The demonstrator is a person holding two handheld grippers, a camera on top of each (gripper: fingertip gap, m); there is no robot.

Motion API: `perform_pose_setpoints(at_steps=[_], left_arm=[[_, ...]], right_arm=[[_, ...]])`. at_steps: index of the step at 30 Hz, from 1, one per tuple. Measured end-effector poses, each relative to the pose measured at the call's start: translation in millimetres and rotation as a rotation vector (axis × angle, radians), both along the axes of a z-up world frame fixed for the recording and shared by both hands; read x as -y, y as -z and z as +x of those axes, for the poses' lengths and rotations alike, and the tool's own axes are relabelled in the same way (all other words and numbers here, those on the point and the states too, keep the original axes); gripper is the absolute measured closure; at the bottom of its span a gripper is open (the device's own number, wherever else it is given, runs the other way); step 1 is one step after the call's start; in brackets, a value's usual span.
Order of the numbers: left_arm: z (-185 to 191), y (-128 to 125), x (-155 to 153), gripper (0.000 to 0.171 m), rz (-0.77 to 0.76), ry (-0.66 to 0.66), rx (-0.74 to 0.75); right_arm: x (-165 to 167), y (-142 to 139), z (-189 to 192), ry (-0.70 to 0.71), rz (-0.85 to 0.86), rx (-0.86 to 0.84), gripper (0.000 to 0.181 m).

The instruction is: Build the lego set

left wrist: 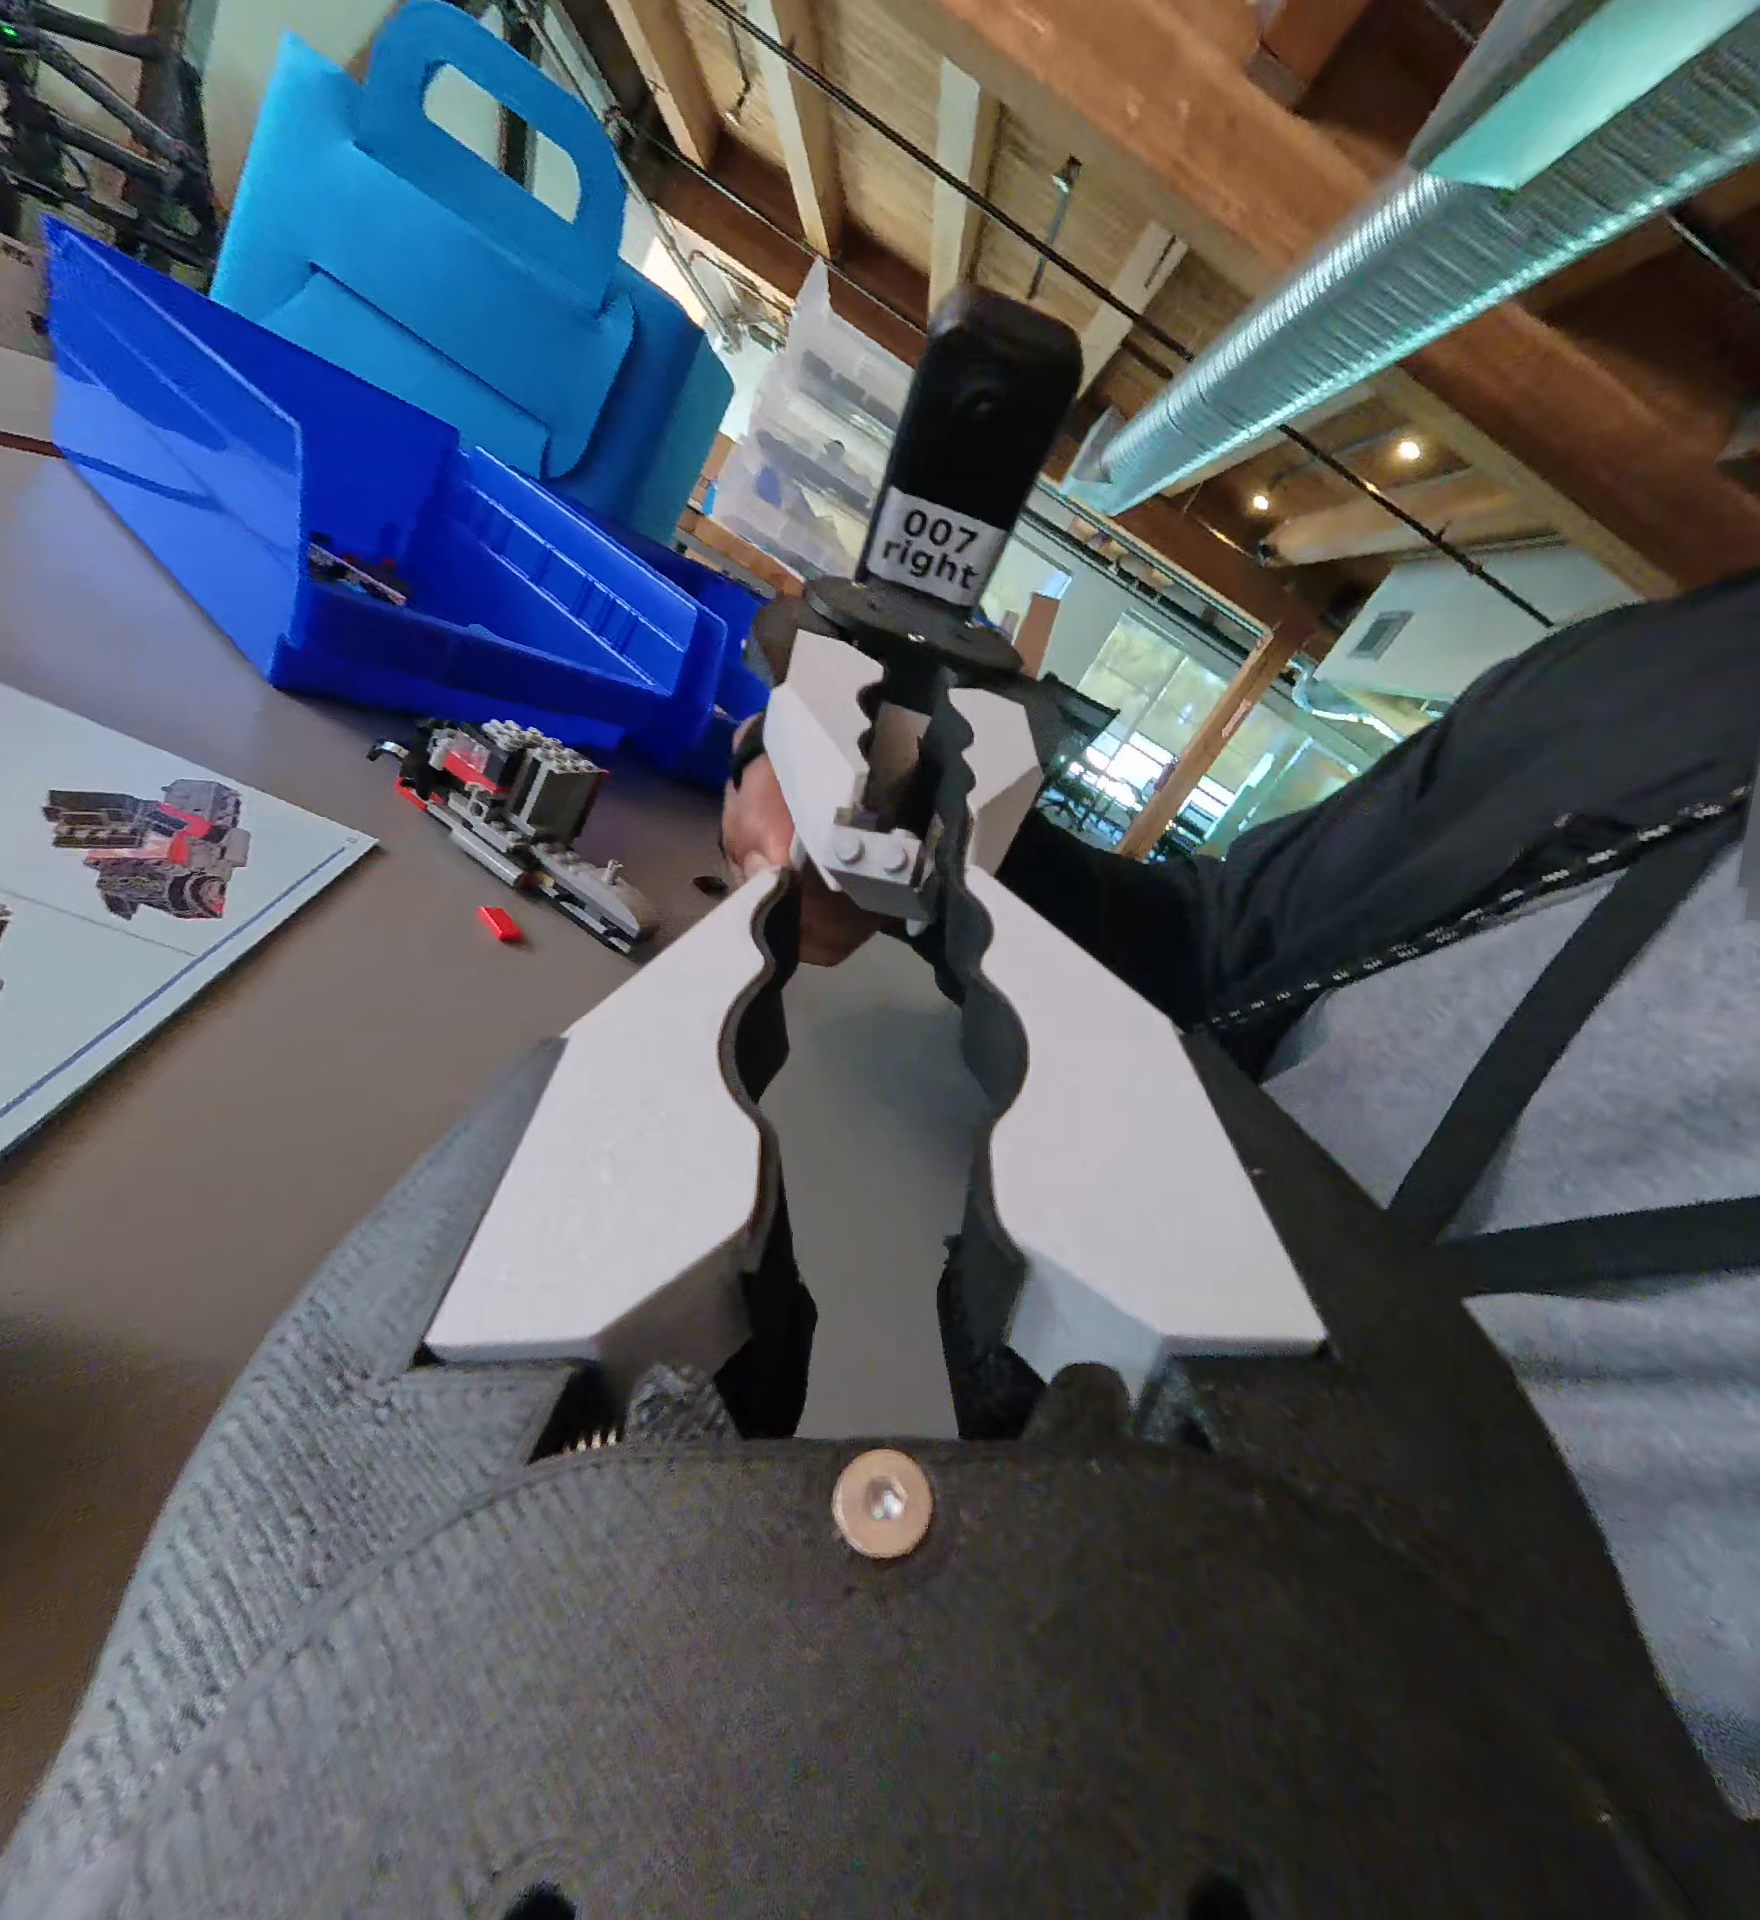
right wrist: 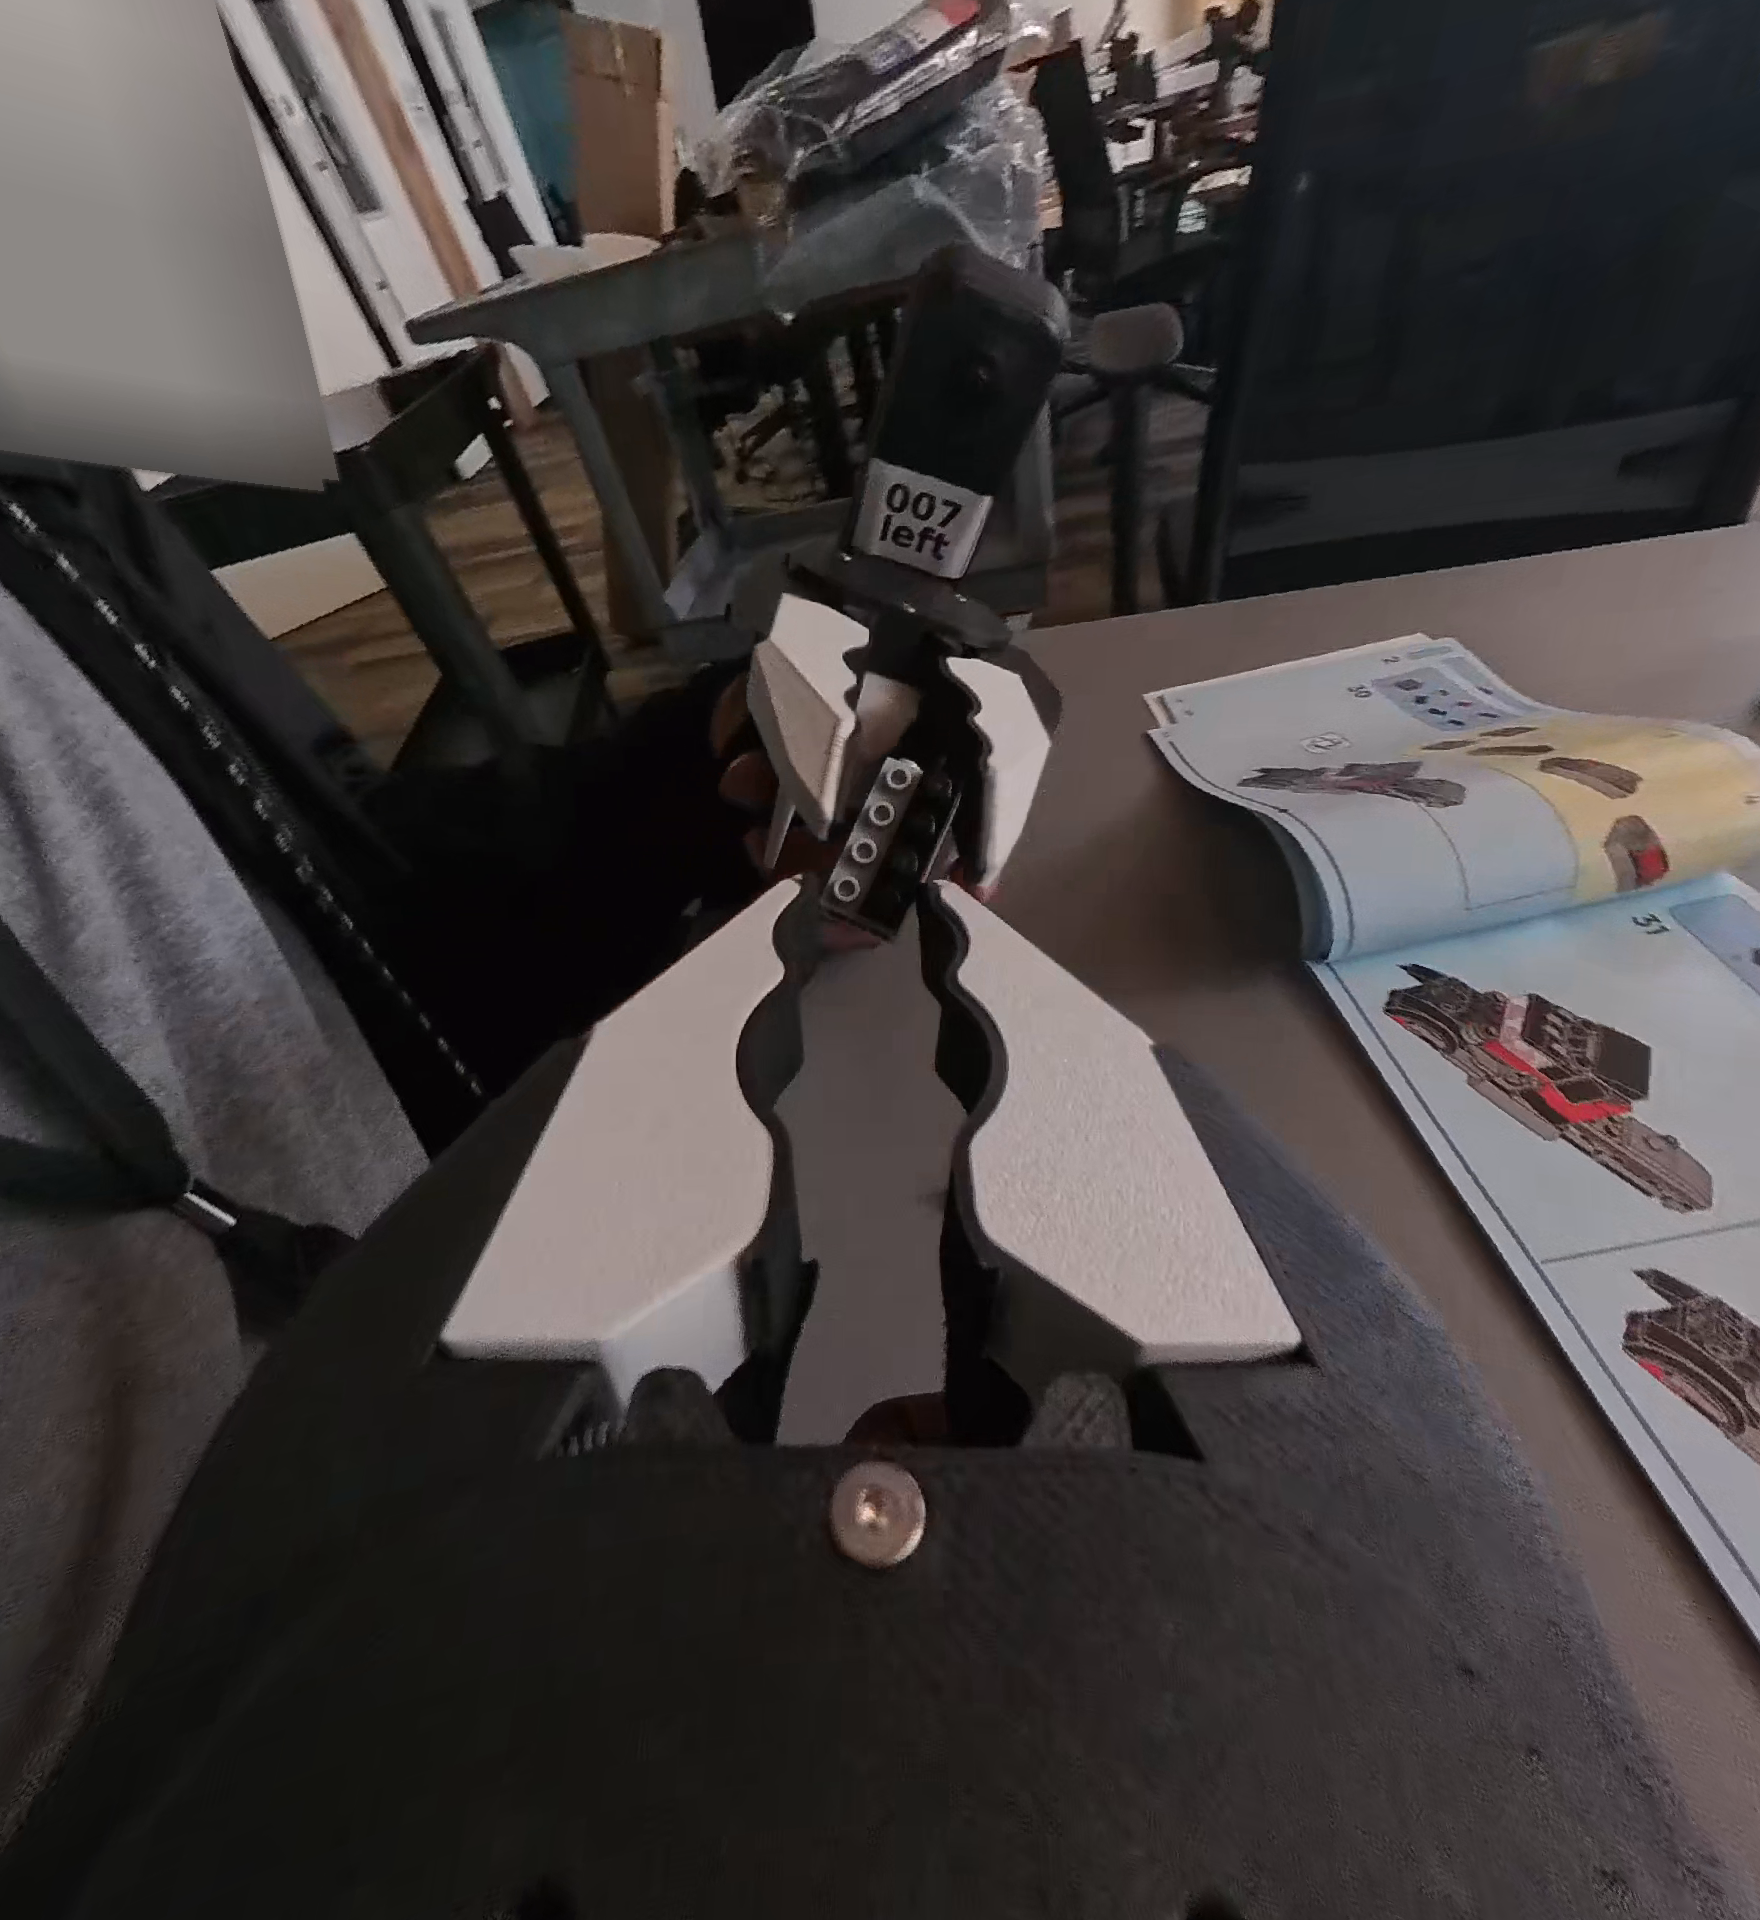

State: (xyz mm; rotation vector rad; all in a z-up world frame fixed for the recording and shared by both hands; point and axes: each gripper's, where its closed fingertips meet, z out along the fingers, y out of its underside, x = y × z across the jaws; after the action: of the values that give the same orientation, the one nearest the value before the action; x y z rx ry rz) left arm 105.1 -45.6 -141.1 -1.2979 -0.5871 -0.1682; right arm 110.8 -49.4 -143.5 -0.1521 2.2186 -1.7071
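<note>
Plastic and very light, both small parts are stiff and a little slippery, so I judge it best to pinch them on the flat side walls and keep the studs free. Above the near edge of the table (right wrist: 1219, 727), the left gripper (right wrist: 881, 821) is almost closed on a black-and-grey studded piece (right wrist: 871, 842). Tip to tip with it, the right gripper (left wrist: 881, 831) is pinched narrow on a grey brick (left wrist: 871, 857), while the half-built model (left wrist: 523, 810) lies beside the blue bin (left wrist: 388, 582).

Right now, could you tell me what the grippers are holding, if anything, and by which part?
A small grey-and-black lego piece: the left gripper and right gripper each appear to clamp an opposite end.
</note>
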Motion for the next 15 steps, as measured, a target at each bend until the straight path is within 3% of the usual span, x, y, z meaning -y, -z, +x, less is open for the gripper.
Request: perform_pose_setpoints(at_steps=[6, 15], left_arm=[[10, -5, -3, 0.154, 0.005, 0.045, -0.053], [18, -8, -2, 0.154, -0.032, 0.029, -0.157]], right_arm=[[-2, 1, 10, -0.101, 0.003, 0.001, 0.162], [-2, -6, 13, -0.161, -0.015, -0.003, 0.164]])
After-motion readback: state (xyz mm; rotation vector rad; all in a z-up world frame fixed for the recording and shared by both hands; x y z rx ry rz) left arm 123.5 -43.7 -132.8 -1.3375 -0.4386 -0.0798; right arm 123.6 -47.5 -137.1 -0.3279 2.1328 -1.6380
